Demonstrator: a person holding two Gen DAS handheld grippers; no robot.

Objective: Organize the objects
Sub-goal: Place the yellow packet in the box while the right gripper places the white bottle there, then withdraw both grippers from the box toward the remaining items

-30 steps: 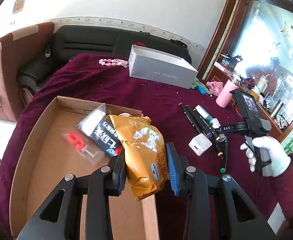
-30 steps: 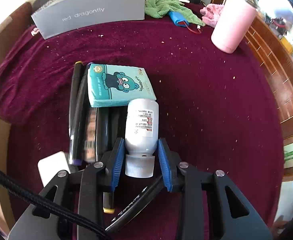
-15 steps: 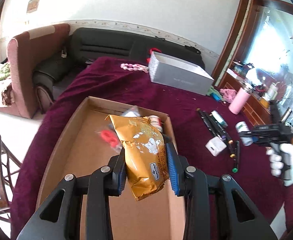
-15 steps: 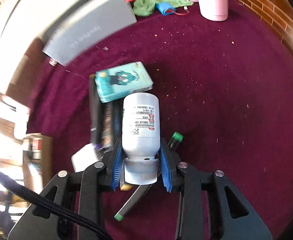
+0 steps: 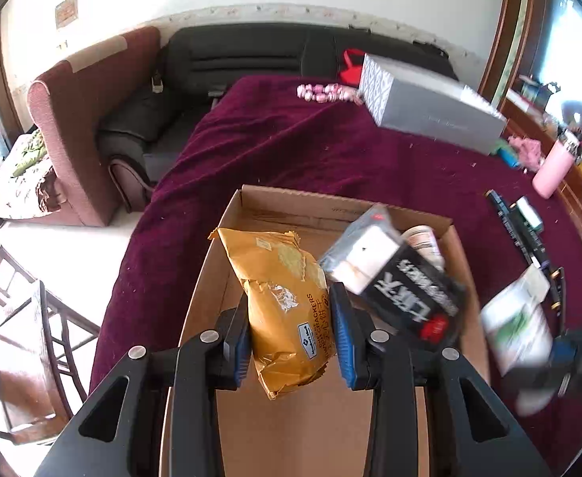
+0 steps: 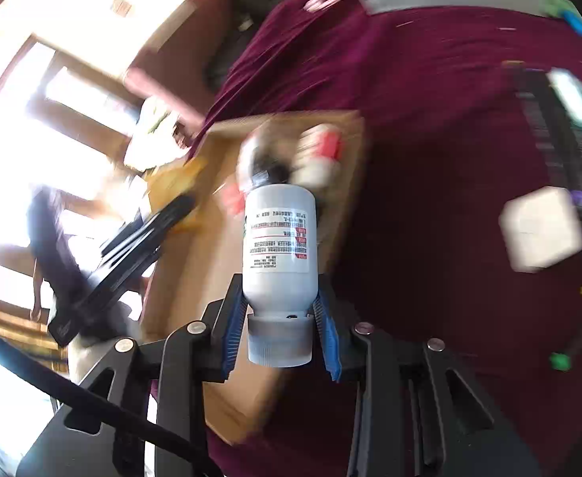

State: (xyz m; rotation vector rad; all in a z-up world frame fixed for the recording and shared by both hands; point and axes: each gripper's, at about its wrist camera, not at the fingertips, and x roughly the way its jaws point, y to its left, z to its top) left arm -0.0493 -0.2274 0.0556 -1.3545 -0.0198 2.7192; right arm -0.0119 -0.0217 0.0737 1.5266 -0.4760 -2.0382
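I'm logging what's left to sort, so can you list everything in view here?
cracker bag: 1, yellow-orange, held over the cardboard box
white bottle: 1, white with grey cap, held near the box's edge
cardboard box: 1, brown, on the cloth
black packet: 1, black and white, inside the box
small jar: 1, pale, inside the box
tablecloth: 1, maroon, over the table
grey box: 1, grey, far end
pink cup: 1, far right
markers: several, dark, right of the box
white block: 1, by the markers
left tongs: shut on the cracker bag
right tongs: shut on the white bottle
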